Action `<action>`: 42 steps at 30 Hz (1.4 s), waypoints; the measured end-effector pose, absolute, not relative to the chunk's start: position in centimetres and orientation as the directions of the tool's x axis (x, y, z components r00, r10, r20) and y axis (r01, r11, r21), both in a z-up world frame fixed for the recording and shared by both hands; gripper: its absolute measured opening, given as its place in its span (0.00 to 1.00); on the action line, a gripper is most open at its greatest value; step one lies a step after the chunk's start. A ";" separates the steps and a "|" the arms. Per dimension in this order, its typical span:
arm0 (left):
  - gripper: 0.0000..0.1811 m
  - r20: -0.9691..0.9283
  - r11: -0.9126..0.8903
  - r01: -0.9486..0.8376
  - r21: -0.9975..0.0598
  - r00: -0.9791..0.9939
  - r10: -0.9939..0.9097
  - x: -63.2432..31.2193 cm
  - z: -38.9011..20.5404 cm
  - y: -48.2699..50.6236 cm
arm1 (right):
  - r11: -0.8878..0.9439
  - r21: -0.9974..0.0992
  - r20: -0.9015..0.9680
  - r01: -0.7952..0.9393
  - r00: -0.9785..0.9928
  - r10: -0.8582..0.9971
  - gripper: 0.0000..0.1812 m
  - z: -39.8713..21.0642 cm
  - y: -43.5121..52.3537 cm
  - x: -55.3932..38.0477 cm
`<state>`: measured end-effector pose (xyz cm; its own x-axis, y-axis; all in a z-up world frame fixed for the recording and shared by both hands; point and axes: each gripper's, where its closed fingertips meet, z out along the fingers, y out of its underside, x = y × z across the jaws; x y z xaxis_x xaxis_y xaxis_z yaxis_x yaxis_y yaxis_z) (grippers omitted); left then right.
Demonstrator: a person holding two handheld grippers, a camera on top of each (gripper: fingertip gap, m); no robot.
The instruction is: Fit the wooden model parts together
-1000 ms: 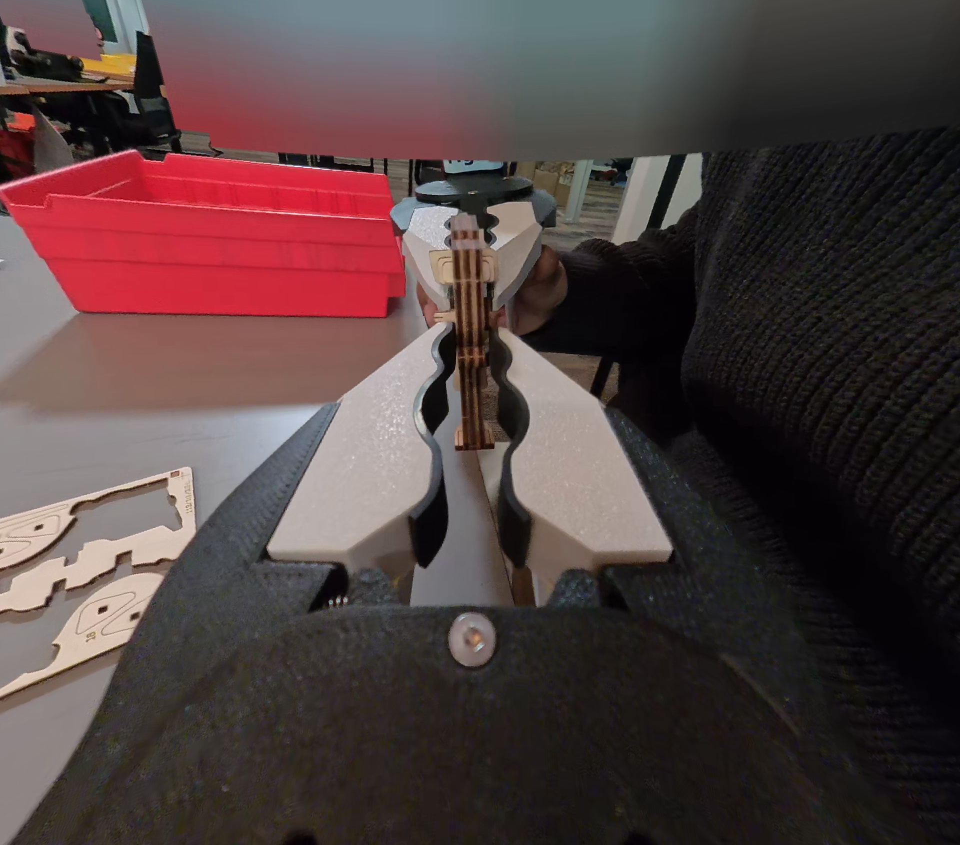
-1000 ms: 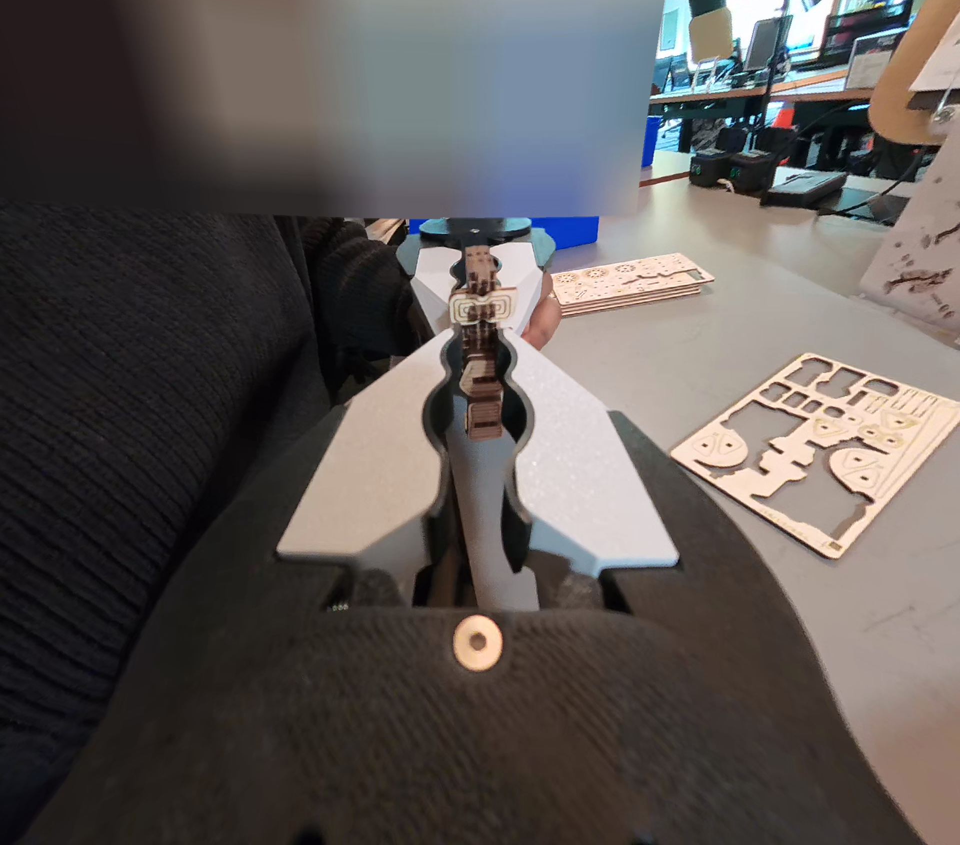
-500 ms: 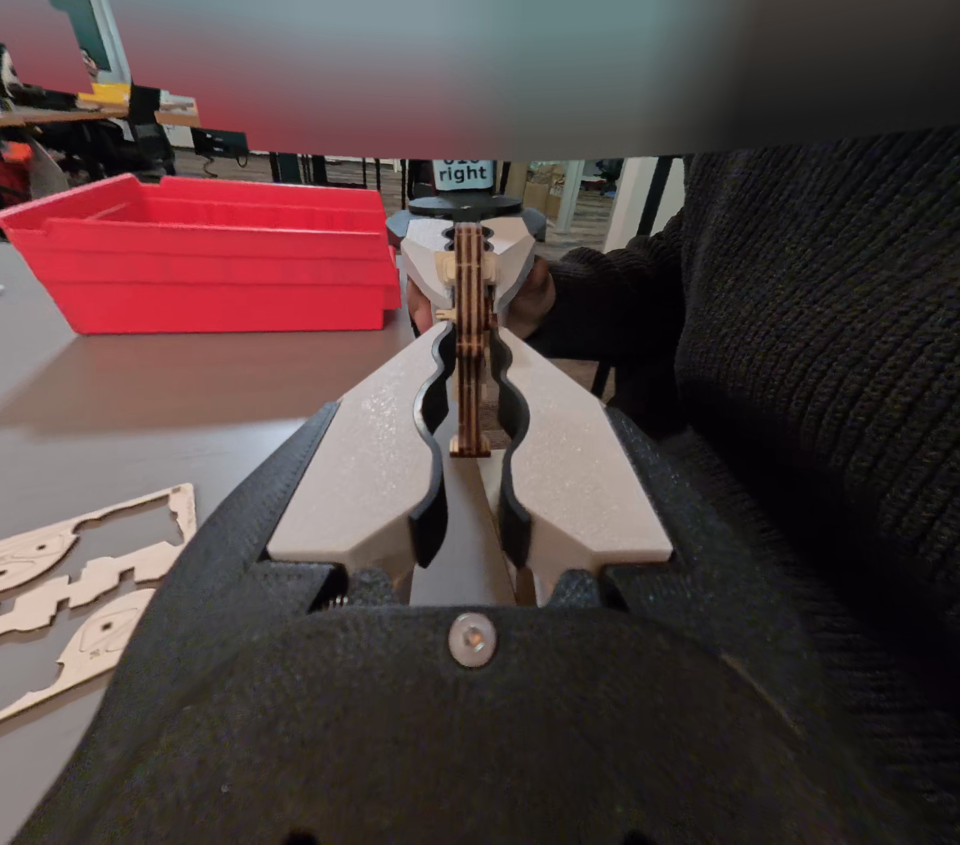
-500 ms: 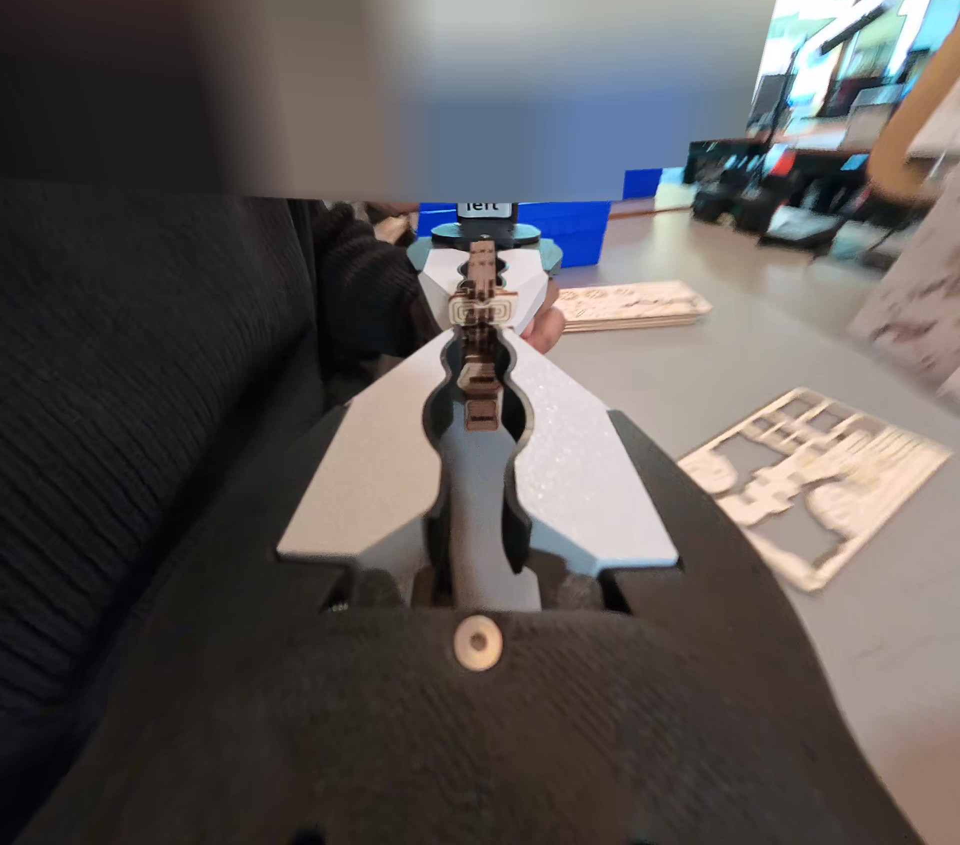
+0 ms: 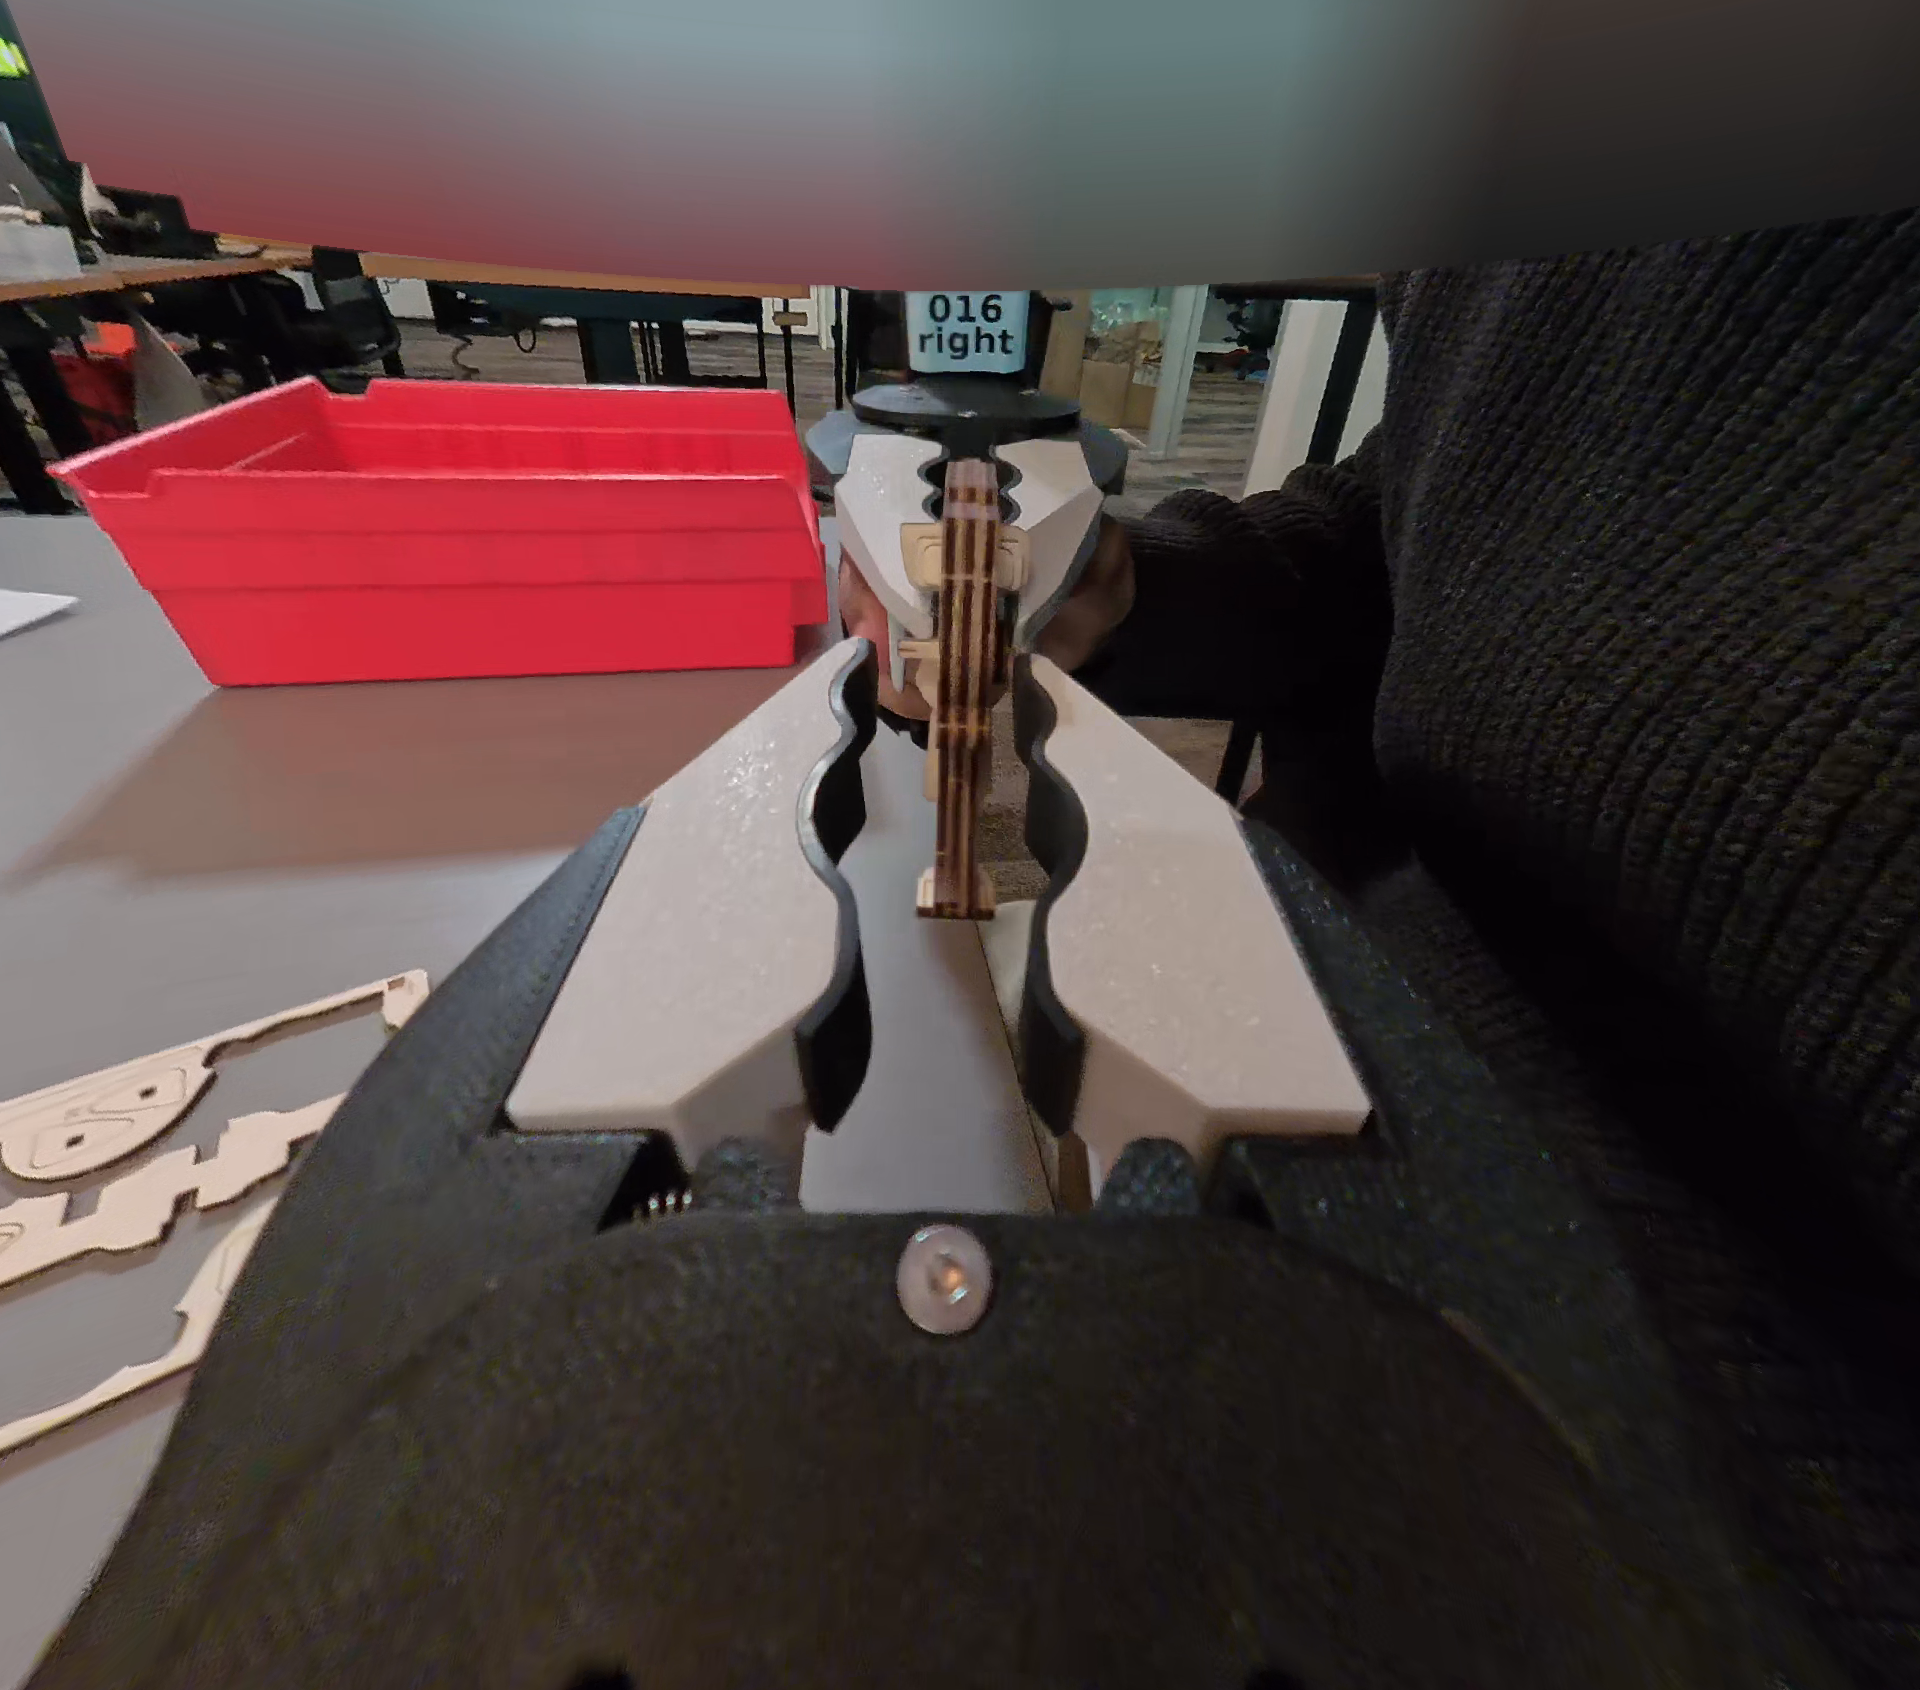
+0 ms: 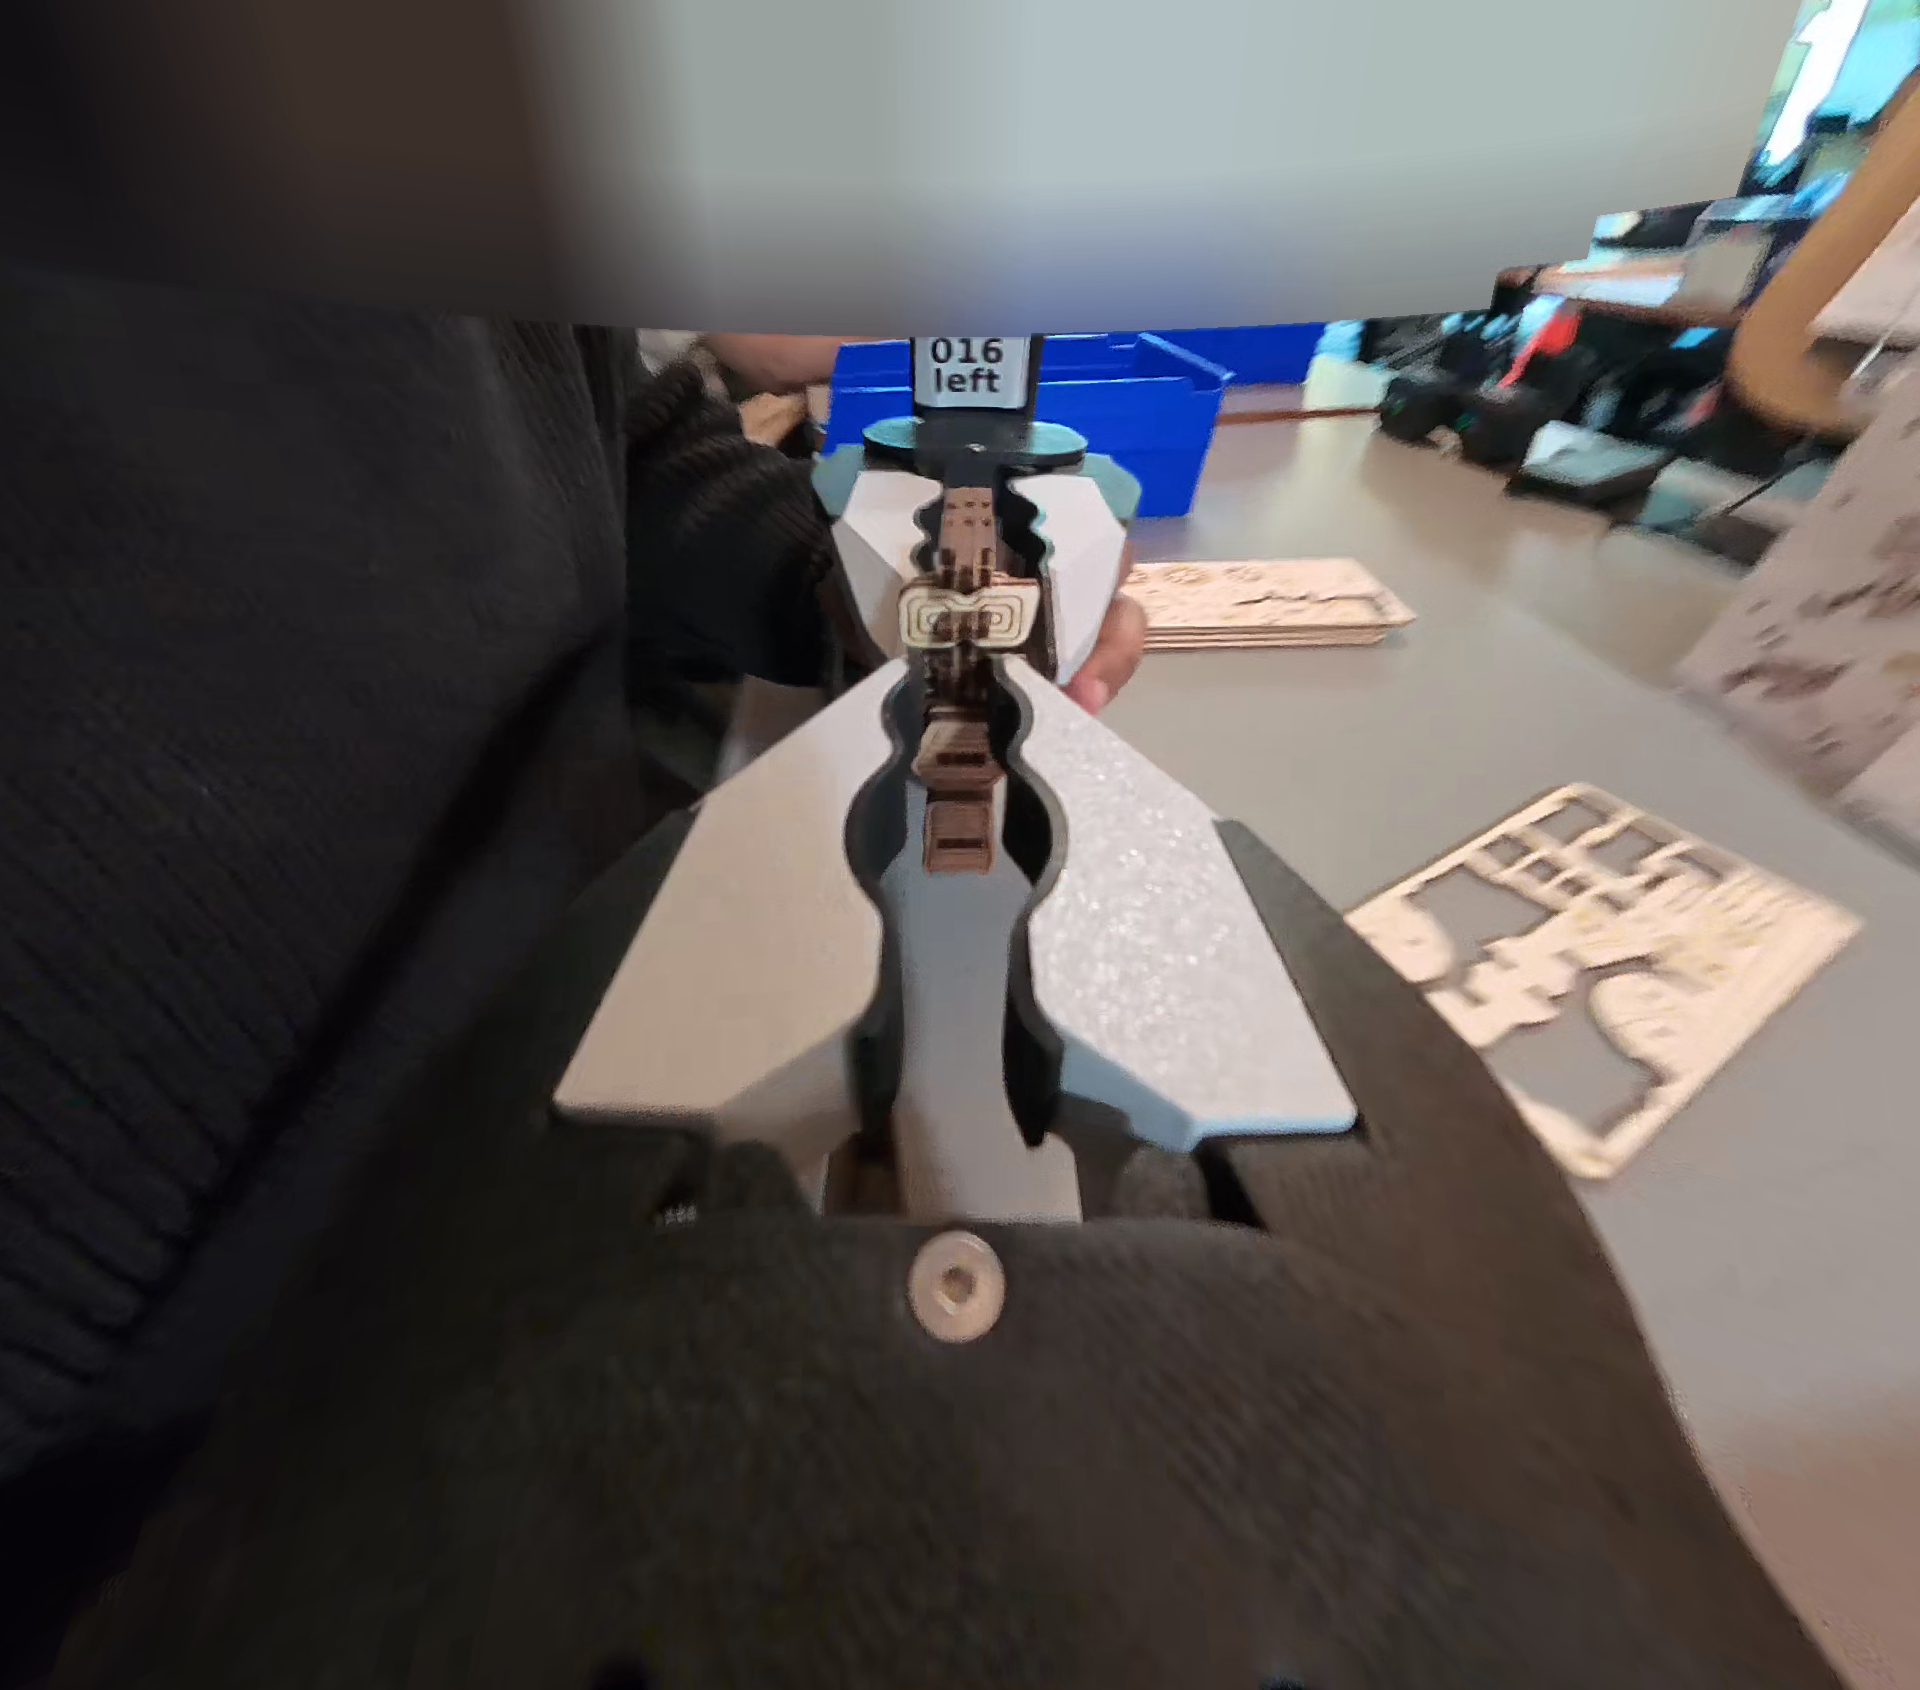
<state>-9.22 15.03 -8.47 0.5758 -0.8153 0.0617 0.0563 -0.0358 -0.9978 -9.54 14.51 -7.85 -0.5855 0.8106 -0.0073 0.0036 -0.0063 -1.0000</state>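
A slim layered wooden model point(image 5: 956, 757) stands on edge in the air between the two grippers, which face each other. My left gripper point(image 5: 940, 669) is open, with a clear gap on each side of the model's near end. My right gripper point(image 5: 961, 601) shows head-on beyond it, closed on the far end. In the right wrist view my right gripper point(image 6: 956, 684) is shut on the wooden model point(image 6: 961, 830), which has a small cross piece near the tips. The left gripper point(image 6: 971, 560) shows beyond, its fingers apart around the other end.
A red bin point(image 5: 468, 560) stands on the grey table point(image 5: 312, 788) at the left. Punched-out wooden sheets lie flat point(image 5: 125, 1152) point(image 6: 1600, 944). A stack of sheets point(image 6: 1257, 612) and a blue bin point(image 6: 1132, 414) sit farther back. A person's black sweater point(image 5: 1610, 705) fills one side. Left and right tips are no more than a few centimetres apart.
My left gripper's fingers have opened and let go of the wooden model. My right gripper stays shut on it. Both grippers have shifted slightly.
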 end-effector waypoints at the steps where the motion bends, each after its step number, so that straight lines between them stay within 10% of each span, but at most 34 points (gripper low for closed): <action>1: 0.13 0.076 -0.051 0.060 -0.997 0.572 -0.816 -9.2 -8.6 15.1 | -0.050 -0.998 -0.056 0.028 -0.597 0.800 0.06 -7.9 14.5 -9.6; 42: 0.09 0.219 -0.195 0.103 -0.975 0.535 -0.816 -9.3 -9.2 15.4 | -0.261 -0.948 -0.319 0.184 -0.593 0.739 0.06 -8.3 15.2 -10.0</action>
<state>-9.27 15.42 -9.20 0.5353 -0.8157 0.2193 0.1028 -0.1948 -0.9754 -10.01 15.21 -8.28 -0.5928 0.7394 -0.3190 0.1840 -0.2613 -0.9476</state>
